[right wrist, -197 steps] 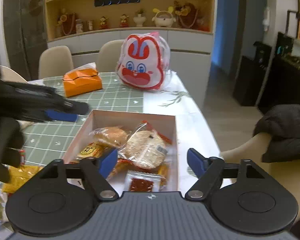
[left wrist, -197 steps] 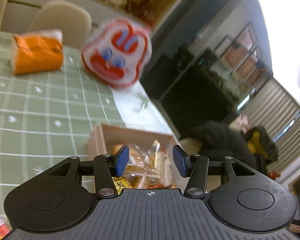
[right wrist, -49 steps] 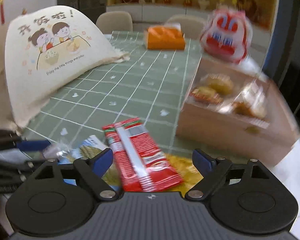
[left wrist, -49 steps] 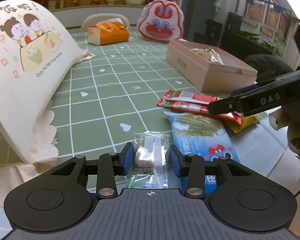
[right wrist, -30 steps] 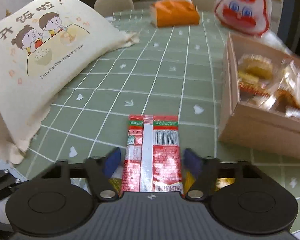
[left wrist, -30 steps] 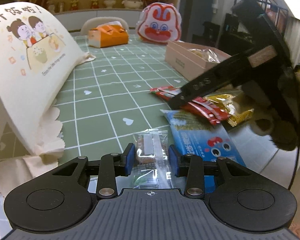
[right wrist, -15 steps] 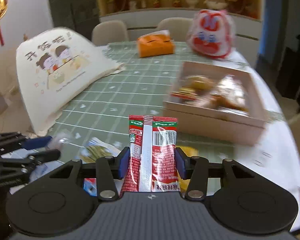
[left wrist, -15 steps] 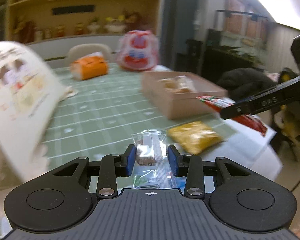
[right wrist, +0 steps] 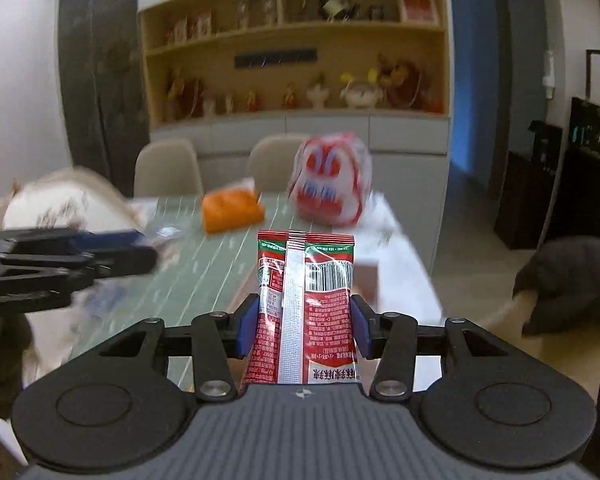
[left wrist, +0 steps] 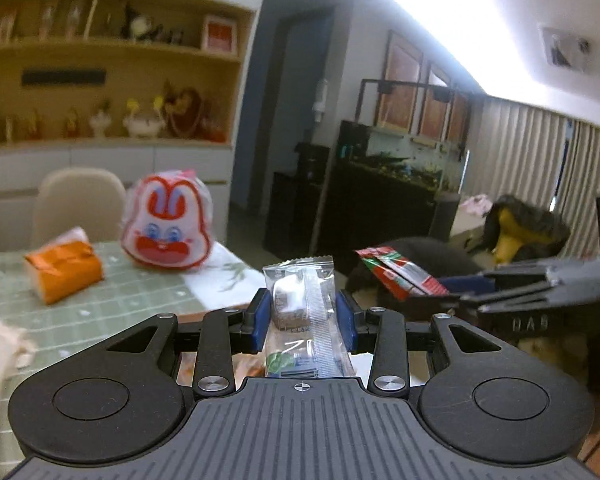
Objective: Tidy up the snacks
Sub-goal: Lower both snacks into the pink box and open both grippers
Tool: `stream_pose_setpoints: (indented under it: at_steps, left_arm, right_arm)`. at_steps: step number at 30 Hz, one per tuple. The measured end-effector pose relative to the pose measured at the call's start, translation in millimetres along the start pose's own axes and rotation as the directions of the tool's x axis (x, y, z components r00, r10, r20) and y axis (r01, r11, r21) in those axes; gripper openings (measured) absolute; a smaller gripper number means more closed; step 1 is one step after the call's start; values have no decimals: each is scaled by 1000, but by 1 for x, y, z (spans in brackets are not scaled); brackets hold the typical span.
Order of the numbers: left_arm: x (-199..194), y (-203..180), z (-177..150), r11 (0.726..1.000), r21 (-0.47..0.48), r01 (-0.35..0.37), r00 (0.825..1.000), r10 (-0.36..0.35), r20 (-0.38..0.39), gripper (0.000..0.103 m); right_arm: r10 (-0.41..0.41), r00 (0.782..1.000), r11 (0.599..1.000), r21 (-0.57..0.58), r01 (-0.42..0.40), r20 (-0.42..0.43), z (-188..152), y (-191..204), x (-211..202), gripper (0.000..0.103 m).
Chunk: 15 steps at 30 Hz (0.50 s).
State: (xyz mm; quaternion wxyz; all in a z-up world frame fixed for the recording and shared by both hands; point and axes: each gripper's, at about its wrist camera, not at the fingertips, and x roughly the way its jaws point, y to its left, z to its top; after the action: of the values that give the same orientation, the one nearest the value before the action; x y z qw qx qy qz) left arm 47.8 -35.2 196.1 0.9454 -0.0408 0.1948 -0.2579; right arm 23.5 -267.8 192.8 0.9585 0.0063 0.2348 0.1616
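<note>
Left gripper (left wrist: pixel 302 322) clamps your clear snack packet (left wrist: pixel 300 300), right gripper (right wrist: pixel 302 330) clamps red sachet (right wrist: pixel 306 308); rabbit bag (right wrist: pixel 330 180) at 12 o'clock.

Each scene is viewed from a fisheye camera mounted just behind a gripper, looking forward along its fingers from above the green checked table (left wrist: pixel 112 300), with the far shelving wall (right wrist: pixel 300 40) faced by both. The rabbit-face bag (left wrist: pixel 166 228) (right wrist: pixel 330 184) and orange pack (left wrist: pixel 64 270) (right wrist: pixel 232 208) are shared by both views. Each gripper is caught at the edge of the other's view: the right gripper (left wrist: pixel 460 292) at right, the left gripper (right wrist: pixel 140 248) at left.
</note>
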Motion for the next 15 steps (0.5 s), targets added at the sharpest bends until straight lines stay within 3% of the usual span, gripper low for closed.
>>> stream_pose_setpoints:
  at_steps: [4, 6, 9, 12, 15]
  left_arm:
    - [53, 21, 14, 995, -100, 21, 999, -25, -39, 42]
    - [84, 40, 1, 986, -157, 48, 994, -63, -93, 43]
    - [125, 69, -29, 970, -241, 37, 984, -77, -158, 41]
    - [135, 95, -44, 948, -315, 35, 983, -90, -160, 41]
    - [117, 110, -54, 931, -364, 19, 980, -90, -178, 41]
  right_arm:
    - [-31, 999, 999, 28, 31, 15, 37, -9, 46, 47]
    - [-46, 999, 998, 31, 46, 2, 49, -10, 78, 47]
    - [-4, 996, 998, 58, 9, -86, 52, -12, 129, 55]
    - [-11, 985, 994, 110, 30, -172, 39, -18, 165, 59]
    - [-39, 979, 993, 100, 60, -198, 21, -21, 167, 59]
